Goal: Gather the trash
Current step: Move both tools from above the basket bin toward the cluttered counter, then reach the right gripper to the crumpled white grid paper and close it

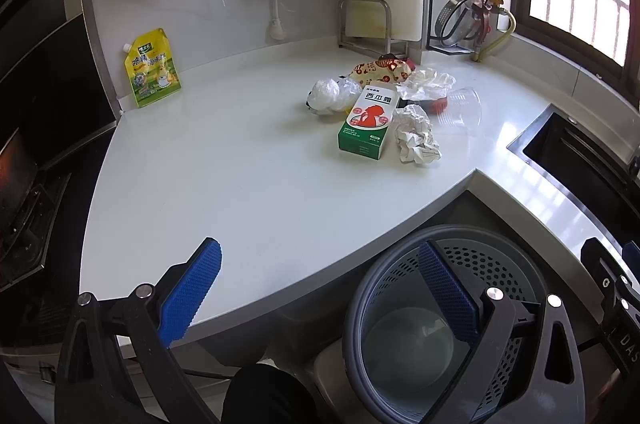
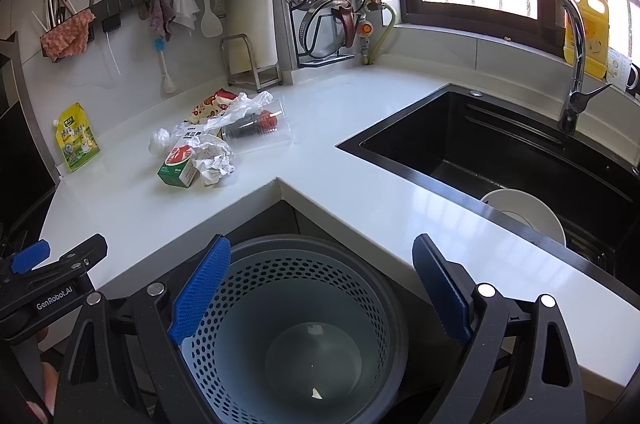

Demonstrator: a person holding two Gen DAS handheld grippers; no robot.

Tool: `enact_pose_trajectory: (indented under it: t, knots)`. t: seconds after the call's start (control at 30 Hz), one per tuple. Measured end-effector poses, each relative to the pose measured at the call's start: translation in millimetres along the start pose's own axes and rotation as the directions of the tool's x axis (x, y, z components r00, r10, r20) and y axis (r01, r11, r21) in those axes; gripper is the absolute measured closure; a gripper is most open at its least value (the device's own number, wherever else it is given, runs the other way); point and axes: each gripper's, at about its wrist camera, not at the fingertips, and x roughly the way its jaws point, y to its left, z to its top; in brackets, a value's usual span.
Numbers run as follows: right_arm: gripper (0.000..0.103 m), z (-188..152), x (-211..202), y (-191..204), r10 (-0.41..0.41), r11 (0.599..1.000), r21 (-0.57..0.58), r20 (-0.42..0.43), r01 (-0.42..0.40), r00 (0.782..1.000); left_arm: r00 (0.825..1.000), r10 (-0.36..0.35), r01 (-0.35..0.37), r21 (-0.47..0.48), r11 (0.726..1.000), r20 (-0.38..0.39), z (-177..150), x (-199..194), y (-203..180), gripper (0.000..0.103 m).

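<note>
Left gripper: jaws wide apart, nothing held, bottom of frame over counter edge and bin.
Right gripper: jaws wide apart, nothing held, above bin, bottom centre.
Trash pile, mid-counter, centre-right in left view: green box, paper ball touching box, clear cup on side, white bag, patterned wrapper.
Yellow pouch: against wall, left.
Sink: right, plate inside.

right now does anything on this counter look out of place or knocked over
Yes. A pile of litter sits mid-counter: a clear plastic cup tipped on its side, crumpled paper, a green and white box lying flat, and wrappers. The basket below the counter edge is nearly empty. Both sets of jaws are open, holding nothing.
</note>
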Motion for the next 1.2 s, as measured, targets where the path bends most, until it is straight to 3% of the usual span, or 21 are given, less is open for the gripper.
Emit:
enact_pose_trajectory:
  t: [1.2]
  knots:
    - [0.015, 20.9, -23.8, -1.6, 0.050, 0.997, -0.052, 0.014, -0.049, 0.999, 1.000, 0.029, -0.029, -0.050, 0.998, 0.005, 19.7, -29.4, 7.1, 0.006]
